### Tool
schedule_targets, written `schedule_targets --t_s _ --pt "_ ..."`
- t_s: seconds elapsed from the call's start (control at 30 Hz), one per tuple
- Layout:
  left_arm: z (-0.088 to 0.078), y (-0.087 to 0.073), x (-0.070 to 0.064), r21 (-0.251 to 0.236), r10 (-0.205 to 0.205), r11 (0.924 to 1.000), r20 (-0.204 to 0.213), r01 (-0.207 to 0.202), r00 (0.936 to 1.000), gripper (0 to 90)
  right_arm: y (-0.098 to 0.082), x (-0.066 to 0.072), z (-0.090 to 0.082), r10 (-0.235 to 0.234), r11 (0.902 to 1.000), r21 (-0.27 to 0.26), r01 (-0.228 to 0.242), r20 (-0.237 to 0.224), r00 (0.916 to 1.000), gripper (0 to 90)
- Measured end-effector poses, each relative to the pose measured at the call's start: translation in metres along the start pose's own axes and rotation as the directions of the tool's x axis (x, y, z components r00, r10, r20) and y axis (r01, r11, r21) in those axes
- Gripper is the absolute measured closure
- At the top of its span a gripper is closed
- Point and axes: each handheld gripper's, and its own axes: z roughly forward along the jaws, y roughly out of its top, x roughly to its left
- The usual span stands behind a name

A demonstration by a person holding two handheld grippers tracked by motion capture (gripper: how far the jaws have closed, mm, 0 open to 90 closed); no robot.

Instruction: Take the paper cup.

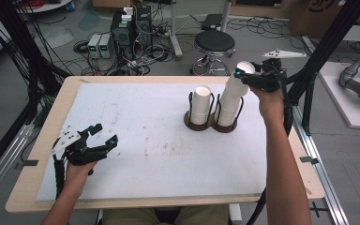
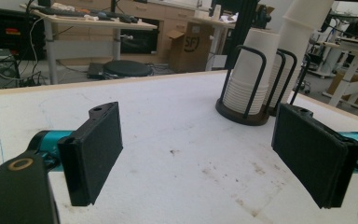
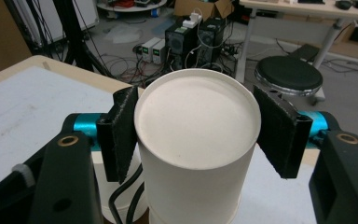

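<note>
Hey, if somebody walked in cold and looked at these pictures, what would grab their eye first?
Probably the two stacks of upside-down white paper cups standing in a dark two-ring wire holder toward the far right of the white-covered table. The right gripper has its black jaws closed on the top cup of the taller right stack. Near the table's front left, the left gripper is wide open with nothing between its jaws.

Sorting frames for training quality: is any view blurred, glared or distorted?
High view: sharp, evenly lit, with soft shadows on the white foam table mat. Left gripper view: wide-angle bending, pale background. Right gripper view: the upturned white paper cup looms large, sharp, no glare.
</note>
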Motion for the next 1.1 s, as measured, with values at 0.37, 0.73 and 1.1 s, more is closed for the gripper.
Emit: schedule_targets --t_s 0.37,0.73,1.1 --pt "0.001 0.0 -0.002 -0.003 -0.008 1.0 0.022 0.008 0.9997 16.2 0.009 0.009 -0.046 -0.035 0.9974 -0.063 0.035 -0.008 0.9993 36.6" --pt "-0.006 0.0 -0.006 -0.001 0.002 1.0 0.033 -0.002 0.9995 16.1 -0.015 0.039 -0.076 -0.104 0.9931 -0.067 0.096 -0.124 0.9868 36.6" --pt "-0.008 0.001 -0.013 0.001 0.031 0.9995 0.053 -0.031 0.9981 16.1 -0.069 0.079 -0.055 -0.139 0.9902 -0.034 0.135 -0.298 0.9443 36.5"
